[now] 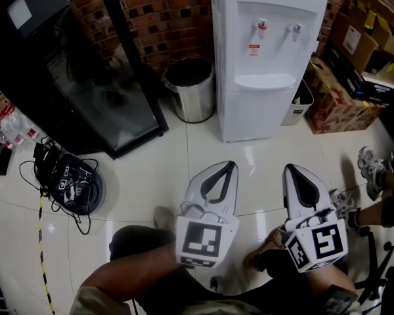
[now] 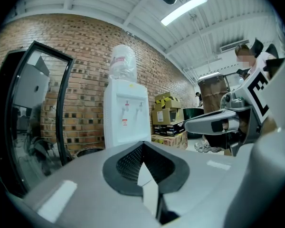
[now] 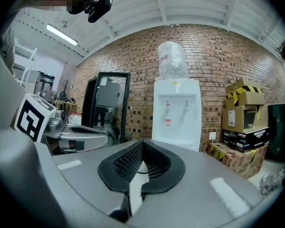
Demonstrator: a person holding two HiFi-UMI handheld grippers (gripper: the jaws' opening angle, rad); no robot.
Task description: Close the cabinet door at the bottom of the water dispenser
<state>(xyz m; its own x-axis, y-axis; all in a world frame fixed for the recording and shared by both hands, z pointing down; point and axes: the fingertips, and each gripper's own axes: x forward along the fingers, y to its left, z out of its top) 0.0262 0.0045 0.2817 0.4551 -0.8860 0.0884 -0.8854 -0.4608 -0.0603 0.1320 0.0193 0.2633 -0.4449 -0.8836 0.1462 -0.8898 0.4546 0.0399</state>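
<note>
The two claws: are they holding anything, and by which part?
Nothing is held. The left claw and the right claw are both shut and empty, short of the water dispenser.

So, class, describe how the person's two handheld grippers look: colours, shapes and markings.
Both the left gripper and right gripper have smooth pale grey-white shells that taper to a point. Each frames a teardrop opening lined with black mesh-textured pads. At the rear each carries a cube with black-and-white square markers.
</note>
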